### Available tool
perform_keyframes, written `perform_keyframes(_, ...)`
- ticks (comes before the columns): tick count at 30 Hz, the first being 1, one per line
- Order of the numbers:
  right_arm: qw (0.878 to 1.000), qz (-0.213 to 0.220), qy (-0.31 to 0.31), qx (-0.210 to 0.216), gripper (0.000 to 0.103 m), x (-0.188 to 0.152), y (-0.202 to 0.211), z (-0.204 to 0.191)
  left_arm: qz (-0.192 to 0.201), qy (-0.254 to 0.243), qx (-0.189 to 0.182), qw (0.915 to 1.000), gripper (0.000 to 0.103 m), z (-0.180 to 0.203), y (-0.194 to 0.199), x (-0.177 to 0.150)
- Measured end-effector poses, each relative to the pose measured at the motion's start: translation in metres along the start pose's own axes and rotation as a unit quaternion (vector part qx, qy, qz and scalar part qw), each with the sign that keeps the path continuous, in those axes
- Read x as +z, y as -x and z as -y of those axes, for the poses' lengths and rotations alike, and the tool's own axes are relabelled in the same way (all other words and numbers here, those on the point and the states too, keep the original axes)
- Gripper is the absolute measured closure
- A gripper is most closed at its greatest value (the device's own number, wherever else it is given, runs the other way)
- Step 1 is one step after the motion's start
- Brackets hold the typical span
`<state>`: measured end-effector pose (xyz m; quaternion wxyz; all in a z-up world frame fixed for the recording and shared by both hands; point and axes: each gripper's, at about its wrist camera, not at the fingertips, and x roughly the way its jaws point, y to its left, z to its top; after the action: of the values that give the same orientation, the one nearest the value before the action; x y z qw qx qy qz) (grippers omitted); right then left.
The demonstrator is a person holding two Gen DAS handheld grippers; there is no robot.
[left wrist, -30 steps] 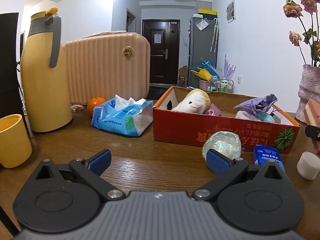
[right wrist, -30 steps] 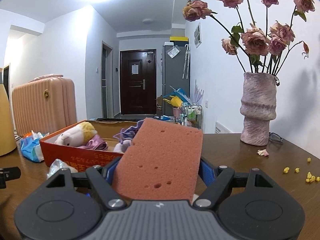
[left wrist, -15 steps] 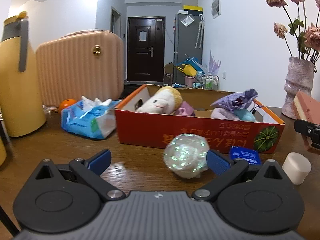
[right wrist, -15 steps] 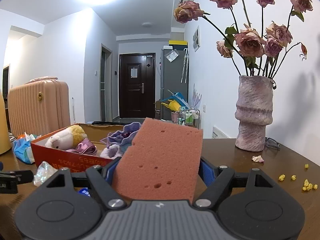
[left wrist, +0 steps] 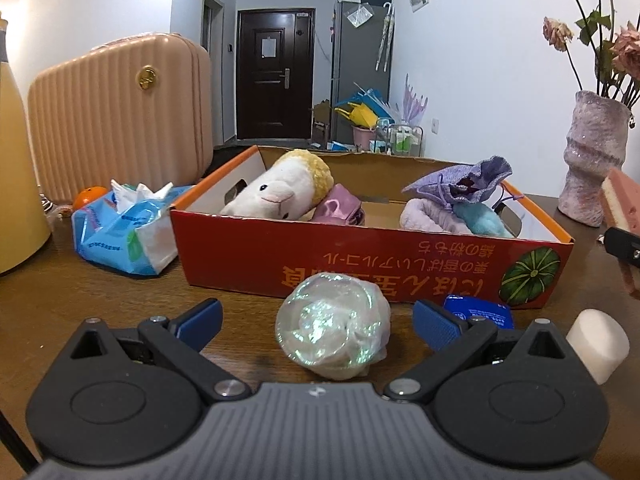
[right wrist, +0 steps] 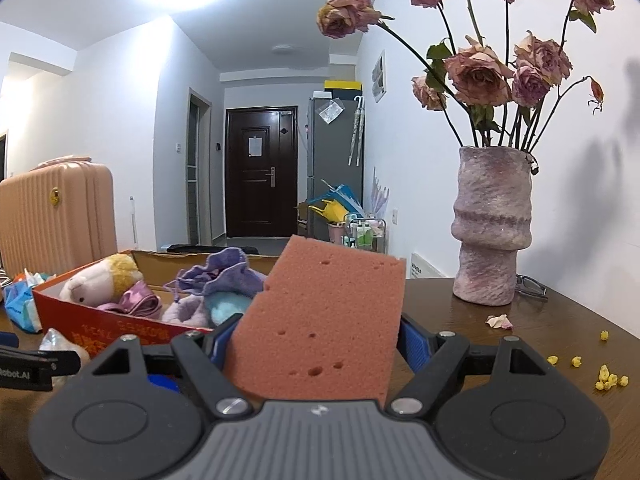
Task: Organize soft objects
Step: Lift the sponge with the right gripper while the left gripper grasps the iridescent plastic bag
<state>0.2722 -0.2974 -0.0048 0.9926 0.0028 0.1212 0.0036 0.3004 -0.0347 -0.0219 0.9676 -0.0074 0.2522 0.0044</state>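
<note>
A ribbed peach suitcase (left wrist: 120, 120) stood at upper left, a yellow jug (left wrist: 16, 184) at the left edge, a dark door (left wrist: 274, 76) top centre, a vase (right wrist: 492, 228) of dried roses (right wrist: 480, 72) at right
</note>
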Motion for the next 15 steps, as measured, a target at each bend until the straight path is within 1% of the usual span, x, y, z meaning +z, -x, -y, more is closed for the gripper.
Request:
perform_keyframes(7,1.0,-0.002,-0.002,-0.003,0.024,0.0,-0.007,0.007,-0.013,-0.008,-0.005,0.9999,0.0,0.003,-0.017,0.006)
perform_keyframes(15,1.0,-0.008,-0.002,0.003,0.024,-0.001,-0.01,0.009,-0.027,-0.031,-0.013,0.9991,0.0,0.009,-0.03,0.01)
